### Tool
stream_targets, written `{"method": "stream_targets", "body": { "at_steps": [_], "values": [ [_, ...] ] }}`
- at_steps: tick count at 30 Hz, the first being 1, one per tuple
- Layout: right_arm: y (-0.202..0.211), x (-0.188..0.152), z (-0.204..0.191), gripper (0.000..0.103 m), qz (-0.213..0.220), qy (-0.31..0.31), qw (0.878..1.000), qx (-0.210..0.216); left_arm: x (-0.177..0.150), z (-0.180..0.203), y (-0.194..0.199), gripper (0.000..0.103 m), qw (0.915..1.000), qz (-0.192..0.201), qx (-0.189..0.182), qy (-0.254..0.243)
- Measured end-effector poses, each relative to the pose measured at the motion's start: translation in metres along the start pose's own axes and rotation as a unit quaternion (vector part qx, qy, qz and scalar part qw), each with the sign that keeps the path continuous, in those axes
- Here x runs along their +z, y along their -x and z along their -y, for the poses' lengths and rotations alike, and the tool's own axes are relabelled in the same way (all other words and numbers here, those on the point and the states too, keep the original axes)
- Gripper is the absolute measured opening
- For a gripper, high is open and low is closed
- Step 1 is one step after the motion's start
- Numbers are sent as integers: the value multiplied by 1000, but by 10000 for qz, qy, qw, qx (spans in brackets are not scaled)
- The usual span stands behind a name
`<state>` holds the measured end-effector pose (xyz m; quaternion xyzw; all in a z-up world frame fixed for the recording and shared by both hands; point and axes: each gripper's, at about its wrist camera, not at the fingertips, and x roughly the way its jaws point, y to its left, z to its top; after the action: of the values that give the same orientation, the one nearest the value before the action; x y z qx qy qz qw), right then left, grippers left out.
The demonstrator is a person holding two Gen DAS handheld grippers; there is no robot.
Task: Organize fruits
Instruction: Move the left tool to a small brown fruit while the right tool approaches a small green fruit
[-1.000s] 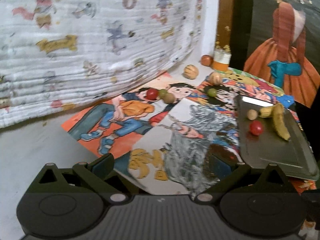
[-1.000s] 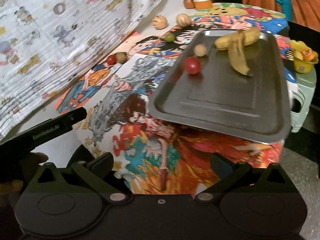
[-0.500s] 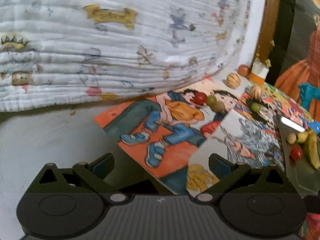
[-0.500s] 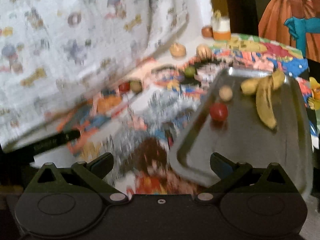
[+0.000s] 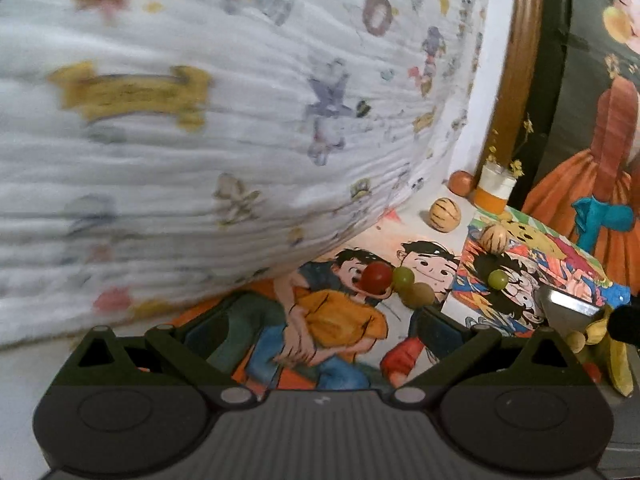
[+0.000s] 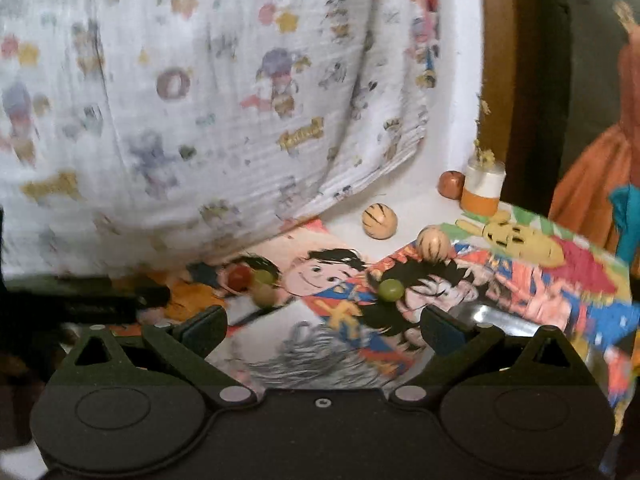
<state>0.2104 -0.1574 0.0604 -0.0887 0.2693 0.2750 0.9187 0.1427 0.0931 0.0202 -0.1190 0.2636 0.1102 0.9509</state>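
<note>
Red, round, glossy: cherry tomato just ahead of left gripper, a little right of the jaw centreline, touching a green grape and an olive-brown ball. Cluster of three, all touching. Judged light, smooth, prone to rolling and slipping; soft skins, so gentle squeeze across the widest part, one at a time. Tomato outermost on the left, easiest to isolate. Left jaws spread wide, nothing between them.

Further right of left jaws: lone green grape, apart from the cluster, on the comic-print covering. Beyond it two striped tan balls, well apart from each other, then one reddish-brown ball beside a white-orange jar. Far right edge: tray corner with a banana and one small tan ball; more possibly hidden.

Right gripper jaws also wide apart, empty. Same cluster left of and ahead of its left finger; lone grape just ahead, right of jaw centre, unobstructed. Tray rim just behind right fingertip.

Count visible: one tomato, two green grapes, one olive ball, two striped balls, one reddish ball, one banana, one tan ball on tray. White printed cloth hangs behind, left. Both views blurred; finer texture not readable.
</note>
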Motion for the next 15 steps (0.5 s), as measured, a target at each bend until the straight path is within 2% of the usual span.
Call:
{"method": "stream_targets", "body": {
  "at_steps": [7, 15],
  "values": [
    [-49, 4, 24, 102, -186, -44, 9998, 79, 8, 7, -41, 103, 9994, -229, -247, -120],
    [-99, 4, 47, 99, -373, -430, 9984, 44, 14, 19, -76, 103, 9986, -324, -375, 171]
  ]
}}
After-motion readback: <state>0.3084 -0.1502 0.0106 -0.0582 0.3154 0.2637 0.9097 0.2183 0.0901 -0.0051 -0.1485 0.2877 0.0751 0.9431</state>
